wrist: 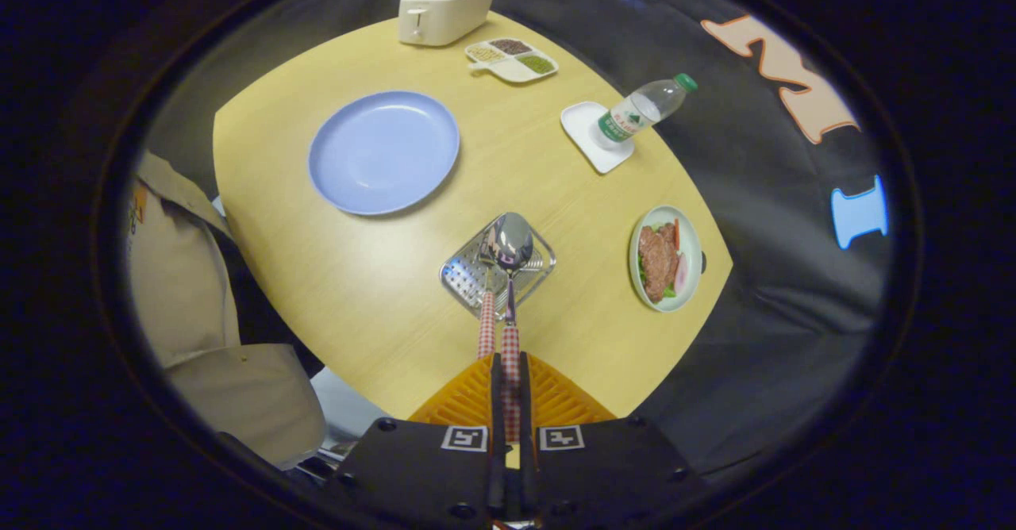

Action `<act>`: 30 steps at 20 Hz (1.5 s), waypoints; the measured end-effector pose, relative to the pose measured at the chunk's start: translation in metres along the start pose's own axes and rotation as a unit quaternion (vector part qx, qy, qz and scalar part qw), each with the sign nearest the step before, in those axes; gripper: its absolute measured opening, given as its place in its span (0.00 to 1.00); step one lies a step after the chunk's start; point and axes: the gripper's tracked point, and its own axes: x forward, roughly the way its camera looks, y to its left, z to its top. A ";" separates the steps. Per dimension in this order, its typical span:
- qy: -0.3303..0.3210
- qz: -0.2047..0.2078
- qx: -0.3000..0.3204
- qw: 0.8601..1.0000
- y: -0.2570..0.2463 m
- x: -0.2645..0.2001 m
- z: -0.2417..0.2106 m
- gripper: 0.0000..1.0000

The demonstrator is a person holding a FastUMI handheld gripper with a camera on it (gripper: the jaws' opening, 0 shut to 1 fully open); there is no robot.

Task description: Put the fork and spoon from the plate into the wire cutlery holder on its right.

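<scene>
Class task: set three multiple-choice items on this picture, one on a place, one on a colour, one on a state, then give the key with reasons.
1. Where is the spoon's bowl?
A. On the plate
B. Over the wire holder
C. Beside the toaster

2. What colour is the empty plate?
A. Blue
B. Red
C. Green

3. What is the gripper doing?
A. Open, holding nothing
B. Shut on the bottle
C. Shut on the spoon

Key: B, the bowl sits above the holder, beside the fork; A, the plate is plainly blue; C, both fingers press the checked handle.
</scene>
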 end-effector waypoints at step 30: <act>0.012 0.011 0.055 0.998 -0.012 0.013 0.027 0.73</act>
